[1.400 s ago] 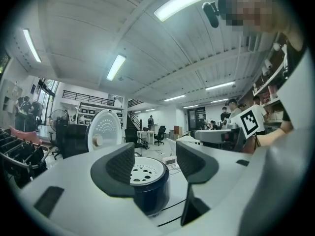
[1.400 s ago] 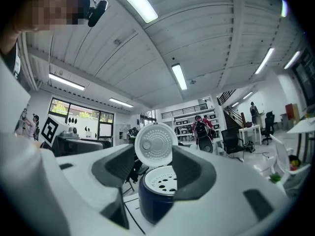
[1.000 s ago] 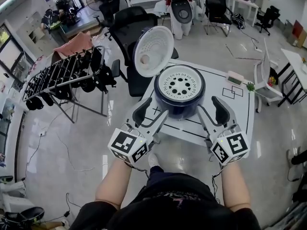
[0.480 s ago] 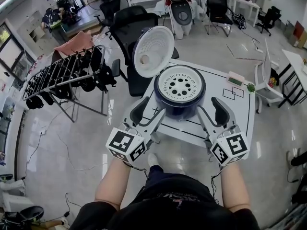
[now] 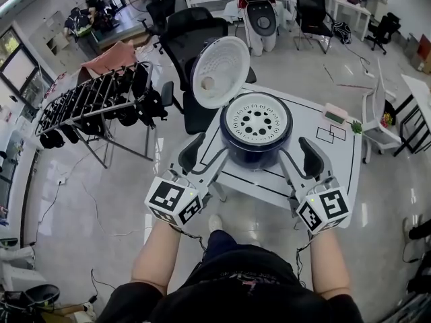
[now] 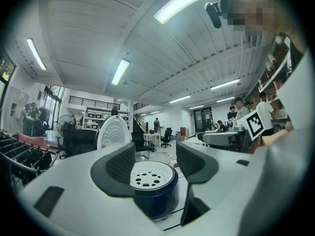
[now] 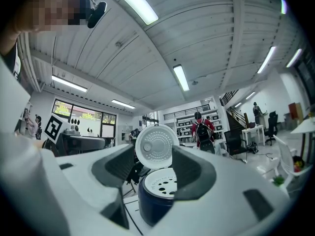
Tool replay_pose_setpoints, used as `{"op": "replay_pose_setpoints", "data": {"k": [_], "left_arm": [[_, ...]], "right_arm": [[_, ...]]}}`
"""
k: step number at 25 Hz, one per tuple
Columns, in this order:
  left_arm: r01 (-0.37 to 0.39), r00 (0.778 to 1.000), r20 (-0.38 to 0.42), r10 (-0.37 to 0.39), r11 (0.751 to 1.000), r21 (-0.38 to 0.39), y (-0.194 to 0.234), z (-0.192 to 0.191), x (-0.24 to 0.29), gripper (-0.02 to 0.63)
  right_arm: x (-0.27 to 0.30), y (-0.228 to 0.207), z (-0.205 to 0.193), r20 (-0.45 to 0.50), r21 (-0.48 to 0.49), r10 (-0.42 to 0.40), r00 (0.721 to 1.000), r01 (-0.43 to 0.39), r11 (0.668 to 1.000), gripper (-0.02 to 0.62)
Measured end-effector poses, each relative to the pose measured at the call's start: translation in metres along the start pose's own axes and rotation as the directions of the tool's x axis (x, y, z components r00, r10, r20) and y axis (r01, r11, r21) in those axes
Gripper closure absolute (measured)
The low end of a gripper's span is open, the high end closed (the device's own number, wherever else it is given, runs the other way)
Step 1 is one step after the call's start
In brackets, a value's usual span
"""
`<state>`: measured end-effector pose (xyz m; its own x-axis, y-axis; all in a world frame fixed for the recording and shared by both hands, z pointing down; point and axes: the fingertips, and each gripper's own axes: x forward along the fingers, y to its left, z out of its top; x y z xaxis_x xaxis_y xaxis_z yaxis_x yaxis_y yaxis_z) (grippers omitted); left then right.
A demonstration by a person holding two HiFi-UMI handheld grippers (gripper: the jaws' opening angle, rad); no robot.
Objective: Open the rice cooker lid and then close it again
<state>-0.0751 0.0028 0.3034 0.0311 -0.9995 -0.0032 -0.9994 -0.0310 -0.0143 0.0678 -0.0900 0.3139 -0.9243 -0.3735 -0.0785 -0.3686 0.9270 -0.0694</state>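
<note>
The rice cooker (image 5: 256, 143) has a dark blue body and stands on the white table (image 5: 330, 163). Its white lid (image 5: 219, 71) is swung up and back, and a white perforated inner plate (image 5: 256, 119) is exposed on top. My left gripper (image 5: 206, 156) is open at the near left of the cooker, apart from it. At the cooker's near right my right gripper (image 5: 299, 159) is open too. Through the left gripper (image 6: 155, 163) the cooker (image 6: 156, 198) and lid (image 6: 112, 133) show ahead. Past the right gripper (image 7: 154, 167) the cooker (image 7: 153, 203) and raised lid (image 7: 156, 147) show likewise.
A rack hung with dark items (image 5: 87, 106) stands at the left. A black office chair (image 5: 192, 39) is behind the table, and a white chair (image 5: 374, 110) is at its right. A small box (image 5: 334, 116) and a green item (image 5: 352, 124) lie on the table's far right.
My left gripper has drifted slightly to the left. The right gripper, the cooker and its raised lid are as before.
</note>
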Motion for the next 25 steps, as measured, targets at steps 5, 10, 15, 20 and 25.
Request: {"op": "replay_pose_setpoints", "data": {"k": [5, 10, 15, 20, 25], "left_arm": [[-0.01, 1.0, 0.002, 0.01, 1.0, 0.002, 0.014, 0.003, 0.003, 0.351], [-0.02, 1.0, 0.011, 0.02, 1.0, 0.003, 0.047, 0.006, 0.012, 0.351], [-0.027, 1.0, 0.015, 0.027, 1.0, -0.006, 0.092, 0.007, 0.023, 0.352], [-0.023, 1.0, 0.015, 0.024, 1.0, -0.017, 0.141, 0.008, 0.039, 0.353], [-0.021, 1.0, 0.015, 0.022, 0.999, -0.028, 0.188, 0.005, 0.06, 0.354]], "right_arm": [[0.012, 0.001, -0.001, -0.002, 0.006, 0.0, 1.0, 0.0, 1.0, 0.354], [0.036, -0.002, -0.002, -0.004, -0.002, -0.015, 1.0, 0.015, 1.0, 0.354], [0.067, -0.004, -0.005, -0.011, -0.004, -0.044, 0.999, 0.044, 0.999, 0.354], [0.105, -0.004, -0.004, -0.018, -0.007, -0.079, 0.997, 0.079, 0.997, 0.354], [0.14, -0.009, -0.011, -0.026, -0.004, -0.115, 0.993, 0.115, 0.993, 0.354]]}}
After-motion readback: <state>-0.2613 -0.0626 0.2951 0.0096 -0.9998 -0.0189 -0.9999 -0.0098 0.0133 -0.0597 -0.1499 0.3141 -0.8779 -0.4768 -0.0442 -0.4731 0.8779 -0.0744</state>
